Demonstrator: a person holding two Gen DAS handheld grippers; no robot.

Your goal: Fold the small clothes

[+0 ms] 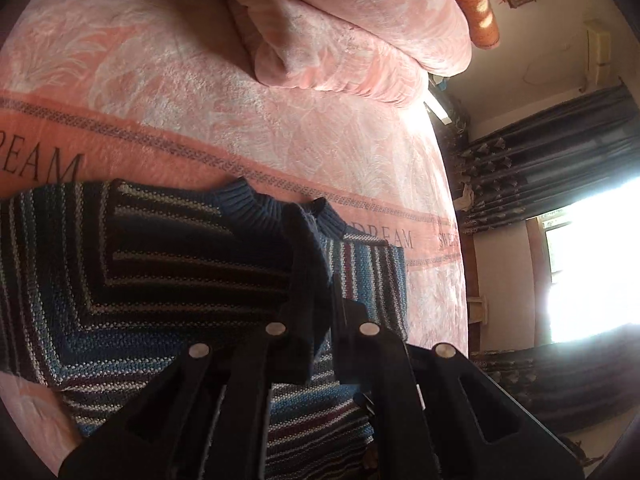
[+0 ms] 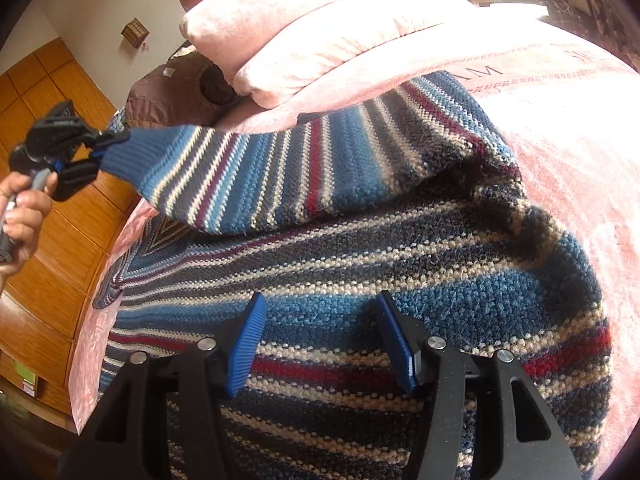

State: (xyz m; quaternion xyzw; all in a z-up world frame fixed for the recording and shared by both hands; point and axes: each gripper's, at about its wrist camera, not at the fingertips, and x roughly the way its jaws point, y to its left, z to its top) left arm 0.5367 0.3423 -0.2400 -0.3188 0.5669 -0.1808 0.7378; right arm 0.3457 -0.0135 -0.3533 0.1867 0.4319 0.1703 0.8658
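Note:
A striped knit sweater [image 1: 160, 272] in blue, maroon, white and dark bands lies on a pink bed blanket [image 1: 200, 92]. In the right wrist view my left gripper [image 2: 96, 148] is shut on the sweater's blue ribbed cuff [image 2: 120, 152] and holds the sleeve [image 2: 248, 176] up and stretched across the body. A hand [image 2: 24, 208] holds that gripper. In the left wrist view my left gripper [image 1: 324, 300] pinches dark cuff fabric, with the collar [image 1: 256, 204] beyond. My right gripper [image 2: 320, 320] is open, its blue pads [image 2: 246, 344] spread just over the sweater body [image 2: 400, 264].
A folded pink quilt [image 2: 304, 28] is stacked at the head of the bed, with a brown cushion [image 2: 172, 92] beside it. A wooden wardrobe [image 2: 60, 240] stands past the bed's left edge. Dark curtains [image 1: 552, 152] and a bright window [image 1: 592, 264] lie beyond the right edge.

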